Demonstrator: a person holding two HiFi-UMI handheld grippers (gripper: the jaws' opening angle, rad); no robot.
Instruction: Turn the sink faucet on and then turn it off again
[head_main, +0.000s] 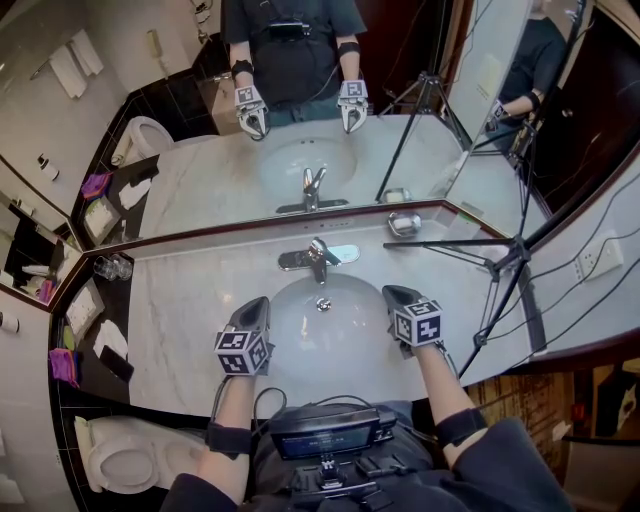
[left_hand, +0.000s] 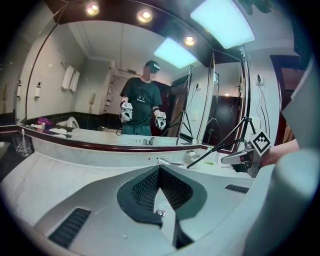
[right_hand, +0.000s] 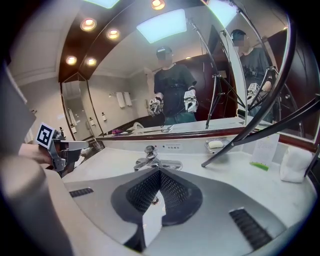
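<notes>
Closed right tongs (right_hand: 159, 172) facing faucet (right_hand: 149, 160); sink basin (head_main: 345, 335) whole only in head view

Site: bathroom, hotel-like fittings.

Evidence: oval sink basin (head_main: 320, 330) sunk in a pale marble vanity counter (head_main: 185, 315), with a chrome faucet (head_main: 318, 258) behind it. A wide wall mirror (head_main: 210, 175) runs above the counter. A white toilet (head_main: 125, 462) stands at the left. On the counter are a soap dish (head_main: 404, 223) and drinking glasses (head_main: 112, 267). The reflection shows hanging towels (left_hand: 70, 78) and recessed ceiling spotlights (right_hand: 88, 24).
</notes>
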